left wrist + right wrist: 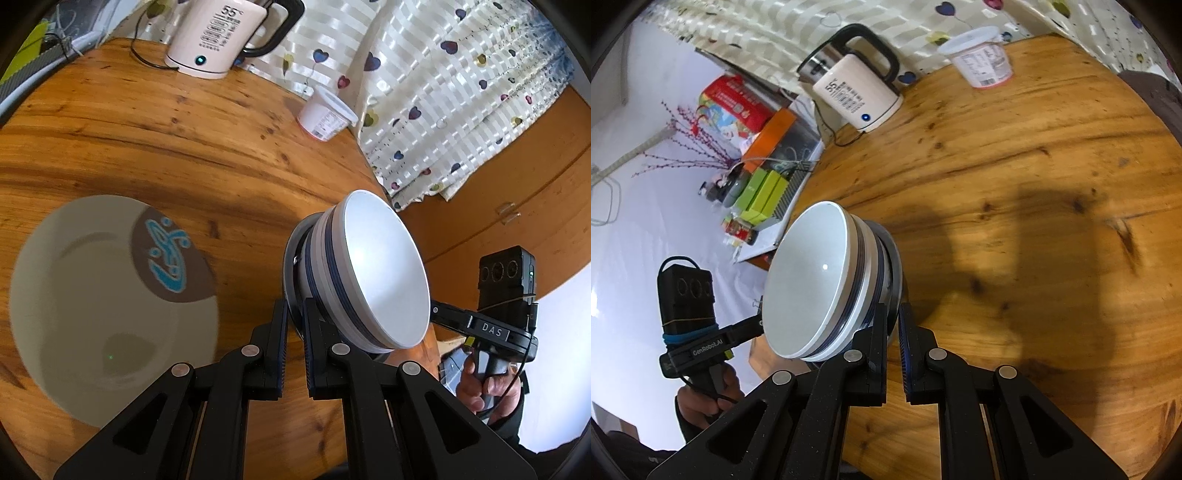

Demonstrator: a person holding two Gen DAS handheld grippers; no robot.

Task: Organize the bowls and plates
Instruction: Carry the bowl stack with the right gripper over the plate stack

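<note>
A stack of white bowls with dark blue bands [373, 269] sits on a dark plate whose rim [290, 273] shows behind it; the whole stack is tilted on edge above the wooden table [155, 140]. My left gripper [295, 314] is shut on the plate's rim. In the right wrist view the same bowls [812, 280] and dark plate rim [897, 266] appear, and my right gripper [893, 317] is shut on the rim from the opposite side. A cream plate with a brown patch and blue motif [110, 302] lies flat on the table at the left.
A white electric kettle [218, 37] with its cord and a white plastic tub [325, 114] stand at the table's far edge by a heart-print curtain [443, 92]. Beyond the table edge in the right wrist view stand boxes and jars [761, 184].
</note>
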